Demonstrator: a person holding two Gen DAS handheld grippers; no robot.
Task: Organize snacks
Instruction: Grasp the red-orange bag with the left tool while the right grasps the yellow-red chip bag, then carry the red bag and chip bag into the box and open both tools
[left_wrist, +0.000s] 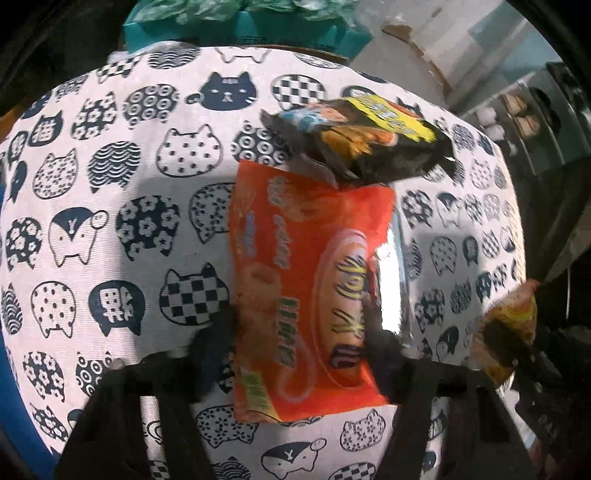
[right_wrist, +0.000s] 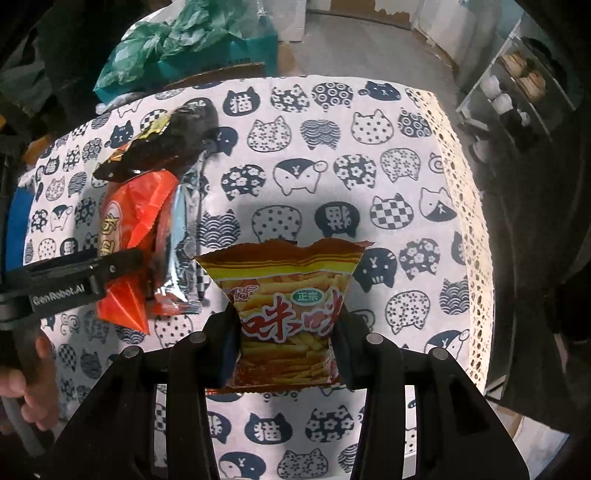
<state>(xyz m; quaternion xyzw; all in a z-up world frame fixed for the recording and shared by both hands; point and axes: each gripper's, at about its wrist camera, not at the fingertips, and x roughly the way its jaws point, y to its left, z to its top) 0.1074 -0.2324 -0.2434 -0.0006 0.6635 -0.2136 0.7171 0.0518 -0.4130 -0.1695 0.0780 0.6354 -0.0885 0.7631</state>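
My left gripper (left_wrist: 299, 332) is shut on an orange snack bag (left_wrist: 295, 280) and holds it over the cat-print tablecloth (left_wrist: 110, 206). A black snack bag (left_wrist: 365, 140) lies just beyond it on the table. My right gripper (right_wrist: 286, 325) is shut on a yellow-red bag of fries-type snacks (right_wrist: 288, 295) and holds it upright above the cloth (right_wrist: 332, 155). In the right wrist view the left gripper (right_wrist: 122, 262) with the orange bag (right_wrist: 133, 236) is at the left, the black bag (right_wrist: 166, 147) behind it. The fries bag (left_wrist: 513, 325) shows at the right edge of the left wrist view.
A teal box (right_wrist: 229, 55) with green plastic bags (right_wrist: 177, 33) stands behind the table. A shelf rack (right_wrist: 517, 96) with small items is at the far right. The table's lace edge (right_wrist: 476, 258) runs down the right side. A hand (right_wrist: 33, 387) holds the left gripper's handle.
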